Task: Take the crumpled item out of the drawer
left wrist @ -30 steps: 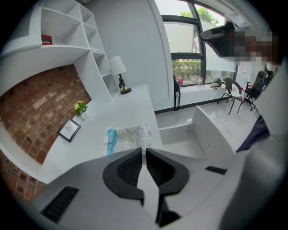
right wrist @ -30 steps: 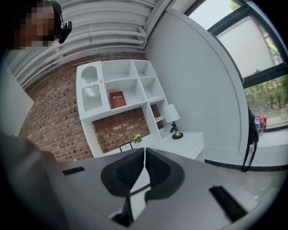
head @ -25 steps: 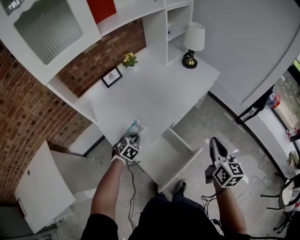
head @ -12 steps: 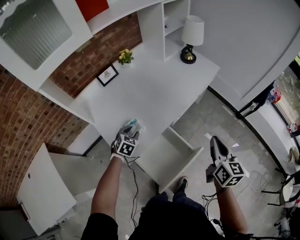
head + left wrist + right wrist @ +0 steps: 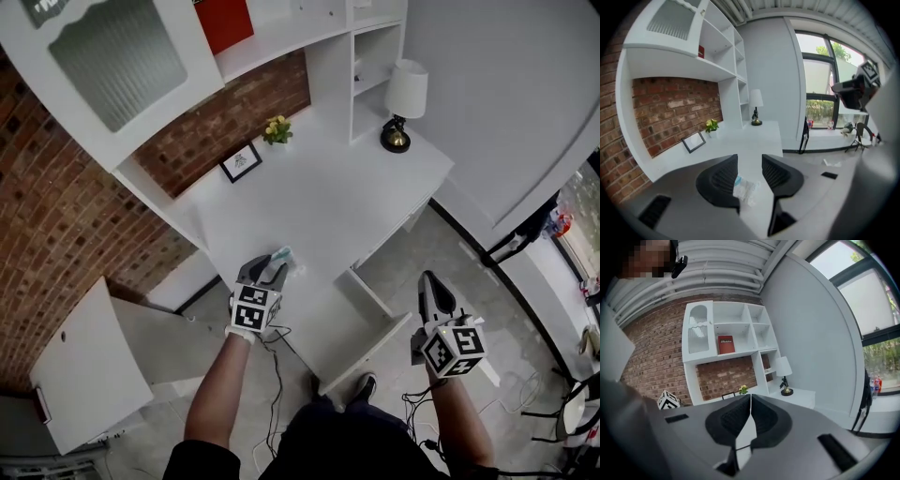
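Head view: the left gripper (image 5: 268, 273) hangs over the white desk (image 5: 328, 202). The crumpled plastic wrapper (image 5: 285, 255) lies on the desktop just past its tips, out of the open drawer (image 5: 371, 293). The right gripper (image 5: 428, 281) waits beside the drawer.

Left gripper view: the jaws have just been opening and stand wide, with the wrapper below between them, unpressed. Best to lift straight clear, so no pad drags it.

Right gripper view: jaws closed together, empty.
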The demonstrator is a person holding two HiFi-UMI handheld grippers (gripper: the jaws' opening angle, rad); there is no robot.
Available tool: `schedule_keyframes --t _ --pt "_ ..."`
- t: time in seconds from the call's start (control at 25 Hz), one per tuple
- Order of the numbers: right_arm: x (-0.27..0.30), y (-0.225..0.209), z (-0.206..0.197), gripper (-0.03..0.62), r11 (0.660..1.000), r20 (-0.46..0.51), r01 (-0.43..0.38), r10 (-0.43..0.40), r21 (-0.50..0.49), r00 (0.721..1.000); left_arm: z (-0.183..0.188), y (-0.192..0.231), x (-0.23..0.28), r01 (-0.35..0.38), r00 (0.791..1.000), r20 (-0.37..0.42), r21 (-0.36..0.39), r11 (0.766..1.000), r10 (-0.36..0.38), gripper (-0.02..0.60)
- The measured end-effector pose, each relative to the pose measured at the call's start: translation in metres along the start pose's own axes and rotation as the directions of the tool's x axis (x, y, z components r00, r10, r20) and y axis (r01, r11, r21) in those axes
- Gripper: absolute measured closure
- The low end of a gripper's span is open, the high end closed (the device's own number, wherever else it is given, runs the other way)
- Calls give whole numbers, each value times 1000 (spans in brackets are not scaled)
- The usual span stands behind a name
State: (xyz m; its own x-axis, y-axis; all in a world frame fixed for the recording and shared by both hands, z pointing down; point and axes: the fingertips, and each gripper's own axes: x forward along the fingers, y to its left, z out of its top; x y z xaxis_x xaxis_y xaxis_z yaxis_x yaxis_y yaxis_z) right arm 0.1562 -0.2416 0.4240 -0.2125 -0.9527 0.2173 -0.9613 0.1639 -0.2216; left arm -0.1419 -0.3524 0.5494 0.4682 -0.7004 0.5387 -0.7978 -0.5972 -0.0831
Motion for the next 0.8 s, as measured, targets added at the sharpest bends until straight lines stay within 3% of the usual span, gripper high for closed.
schedule_keyframes --t 0.16,0.28,0.44,0.64,0.8 --pt "1 20 23 589 997 44 -23 26 -73 999 46 -10 -44 -21 990 138 -120 993 38 423" --pt "2 39 37 594 992 62 -62 69 -111 996 68 -22 -73 -28 979 196 -142 989 55 423" --pt "-2 47 64 594 983 121 -56 78 -177 990 94 -28 -112 -39 957 277 -180 983 89 423" --pt "-11 40 94 594 989 195 -35 64 -146 979 129 -25 -158 -75 917 370 -212 974 152 424" --pt "-26 44 113 594 994 252 -26 52 -104 966 160 -37 -189 -101 879 445 -176 979 170 428"
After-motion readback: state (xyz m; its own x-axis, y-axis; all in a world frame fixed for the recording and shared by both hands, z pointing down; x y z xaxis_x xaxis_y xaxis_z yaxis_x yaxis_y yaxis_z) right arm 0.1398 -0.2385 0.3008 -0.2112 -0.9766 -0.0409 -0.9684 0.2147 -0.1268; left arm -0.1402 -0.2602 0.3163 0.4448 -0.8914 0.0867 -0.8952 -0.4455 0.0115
